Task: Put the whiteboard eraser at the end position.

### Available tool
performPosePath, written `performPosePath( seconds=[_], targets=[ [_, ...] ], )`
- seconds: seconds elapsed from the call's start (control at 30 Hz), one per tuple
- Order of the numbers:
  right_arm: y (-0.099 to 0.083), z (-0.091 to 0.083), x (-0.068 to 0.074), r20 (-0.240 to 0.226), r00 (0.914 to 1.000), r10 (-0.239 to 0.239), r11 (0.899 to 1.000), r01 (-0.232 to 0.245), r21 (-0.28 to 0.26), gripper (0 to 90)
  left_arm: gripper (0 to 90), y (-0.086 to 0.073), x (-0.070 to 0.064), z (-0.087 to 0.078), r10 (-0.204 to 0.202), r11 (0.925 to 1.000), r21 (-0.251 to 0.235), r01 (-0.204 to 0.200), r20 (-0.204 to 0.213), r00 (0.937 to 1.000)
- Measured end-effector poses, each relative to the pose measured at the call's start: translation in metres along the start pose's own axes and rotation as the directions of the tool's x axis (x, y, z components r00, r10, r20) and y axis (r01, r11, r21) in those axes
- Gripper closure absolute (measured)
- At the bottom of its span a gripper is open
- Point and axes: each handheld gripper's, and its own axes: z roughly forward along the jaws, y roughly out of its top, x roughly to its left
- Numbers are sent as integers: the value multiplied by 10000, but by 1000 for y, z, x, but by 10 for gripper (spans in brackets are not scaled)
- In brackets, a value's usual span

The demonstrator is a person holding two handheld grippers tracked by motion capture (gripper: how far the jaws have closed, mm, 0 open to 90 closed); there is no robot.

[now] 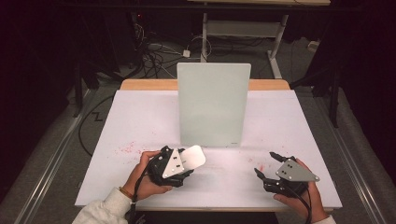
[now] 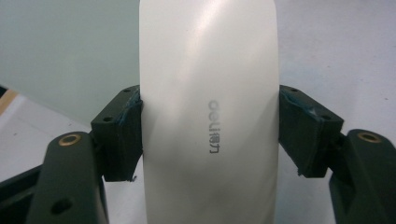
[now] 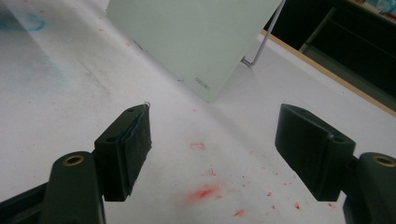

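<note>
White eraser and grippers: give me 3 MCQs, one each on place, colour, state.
1. Where does the white board stand?
A. upright at the table's middle
B. flat at the left edge
C. on the floor

2. What colour are the stains on the table?
A. green
B. red
C. black

3. What state is the right gripper in?
A. shut on a pen
B. shut on the board
C. open

Answers: 1 A, propped on a stand. 2 B, red smears. 3 C, fingers apart; the left gripper clamps the white eraser.
</note>
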Motion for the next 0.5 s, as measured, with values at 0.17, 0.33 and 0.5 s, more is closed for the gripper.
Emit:
performPosePath(
  seconds=[0.17,0.33,0.5],
  targets=[
    [1,0,1,-36,10000,-48,10000,48,-31,274,290,9,-6,10,324,9990,277,-340,569,9979],
    [1,1,3,-86,9999,-93,10000,93,31,273,290,14,-10,19,760,9947,577,-849,1419,9870],
    [0,3,3,-127,9999,-86,9999,88,91,274,290,21,-4,32,878,9907,846,-1063,1982,9762]
  ],
)
